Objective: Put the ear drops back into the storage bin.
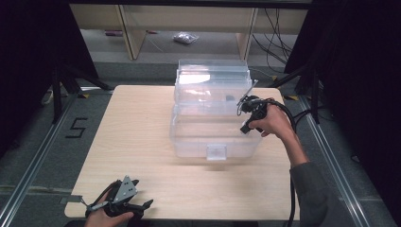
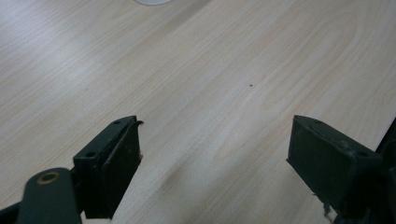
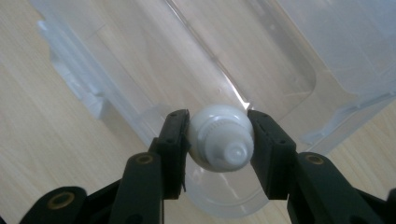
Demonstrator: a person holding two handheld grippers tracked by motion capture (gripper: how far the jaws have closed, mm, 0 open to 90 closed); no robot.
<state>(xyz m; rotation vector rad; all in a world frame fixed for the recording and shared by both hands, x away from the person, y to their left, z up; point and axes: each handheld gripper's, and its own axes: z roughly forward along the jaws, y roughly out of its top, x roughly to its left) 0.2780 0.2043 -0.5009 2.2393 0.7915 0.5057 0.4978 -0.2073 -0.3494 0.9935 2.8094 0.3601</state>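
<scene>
The right tool (image 3: 219, 140) was clenched on a white bottle (image 3: 220, 136), its cap toward the camera, directly above the open clear storage box (image 3: 261, 60).

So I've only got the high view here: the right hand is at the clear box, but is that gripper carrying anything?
Observer: Yes, the right gripper is shut on a small white bottle, cap end toward its camera.
Operator: Where is it relative to the box?
Observer: Over the open clear box; the box floor shows behind the bottle.
Operator: And the left gripper?
Observer: The left gripper is open, with bare table between its jaws.
</scene>
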